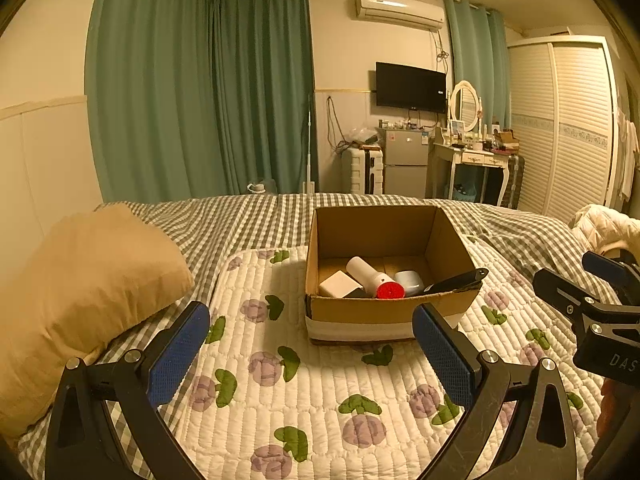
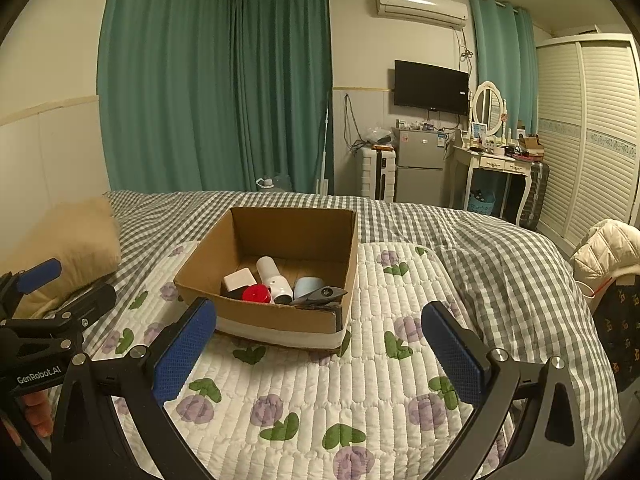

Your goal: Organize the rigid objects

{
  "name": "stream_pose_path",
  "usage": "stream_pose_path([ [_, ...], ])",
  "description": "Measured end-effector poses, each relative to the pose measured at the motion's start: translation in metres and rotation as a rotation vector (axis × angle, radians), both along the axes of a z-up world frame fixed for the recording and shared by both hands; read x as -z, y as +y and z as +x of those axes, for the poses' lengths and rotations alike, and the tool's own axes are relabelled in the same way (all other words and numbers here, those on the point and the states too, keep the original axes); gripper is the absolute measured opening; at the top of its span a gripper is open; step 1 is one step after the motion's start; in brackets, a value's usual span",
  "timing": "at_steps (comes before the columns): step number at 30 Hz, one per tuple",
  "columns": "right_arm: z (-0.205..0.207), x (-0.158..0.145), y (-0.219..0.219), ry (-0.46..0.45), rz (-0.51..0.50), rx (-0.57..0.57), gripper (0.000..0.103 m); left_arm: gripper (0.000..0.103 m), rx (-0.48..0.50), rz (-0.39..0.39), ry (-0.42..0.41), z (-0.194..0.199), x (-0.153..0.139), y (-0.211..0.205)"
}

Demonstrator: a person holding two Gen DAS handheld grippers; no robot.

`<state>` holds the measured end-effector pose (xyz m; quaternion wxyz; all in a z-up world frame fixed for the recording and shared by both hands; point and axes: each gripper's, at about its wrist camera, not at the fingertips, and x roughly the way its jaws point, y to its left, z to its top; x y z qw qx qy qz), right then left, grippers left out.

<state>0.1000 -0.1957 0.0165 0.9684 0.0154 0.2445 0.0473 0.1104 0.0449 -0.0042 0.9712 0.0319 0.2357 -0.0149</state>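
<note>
With both sets of jaws spread wide and empty, the cardboard box (image 1: 384,312) (probably light, its walls flexible) on the bed's middle looks best gripped by a rim.

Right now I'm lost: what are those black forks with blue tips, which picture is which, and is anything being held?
Each fork is a hand-held gripper with a camera looking along its two fingers. One picture looks out from the left gripper, the other from the right gripper. Both are open and hold nothing. Ahead, on a flowered quilt over the bed, stands a cardboard box. Inside lie a white block, a white tube, a red cap, a pale blue thing and a dark tool.
</note>
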Motion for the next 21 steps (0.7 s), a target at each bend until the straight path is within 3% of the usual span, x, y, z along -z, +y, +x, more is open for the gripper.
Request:
stream_pose_path([
  [21,0.0011,0.004,0.0024,0.009,0.009,-0.013,0.103,0.103,0.025,-0.004,0.006,-0.0044,0.004,-0.0048],
])
